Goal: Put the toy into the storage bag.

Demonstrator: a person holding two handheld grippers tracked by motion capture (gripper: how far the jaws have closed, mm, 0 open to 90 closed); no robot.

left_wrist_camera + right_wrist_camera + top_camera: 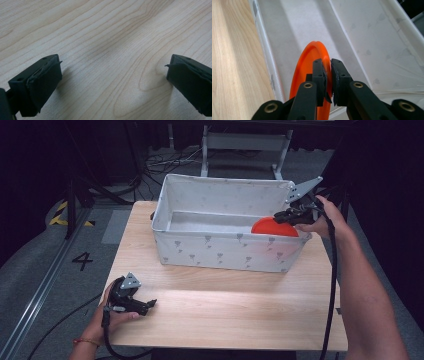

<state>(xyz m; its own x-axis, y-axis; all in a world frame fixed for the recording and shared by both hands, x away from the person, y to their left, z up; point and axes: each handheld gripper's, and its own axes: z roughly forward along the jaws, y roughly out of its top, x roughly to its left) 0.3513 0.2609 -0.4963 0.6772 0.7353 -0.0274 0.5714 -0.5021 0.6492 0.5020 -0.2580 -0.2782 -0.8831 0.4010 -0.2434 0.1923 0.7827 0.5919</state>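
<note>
An orange plate (274, 227) stands on edge at the right end of a white fabric bin (225, 251), its top just above the rim. My right gripper (280, 216) is shut on the plate's upper edge. In the right gripper view the jaws (329, 65) pinch the orange plate (308, 60) by its rim, above the bin's grey floor (297, 27). My left gripper (150, 304) lies low on the wooden table (225, 310) near the front left corner. It is open, with bare wood between its jaws (113, 72).
The bin fills the back half of the table and holds nothing but the plate. A broad strip of table lies between bin and front edge. Cables trail from both grippers; a dark floor with cables and a metal stand lie behind.
</note>
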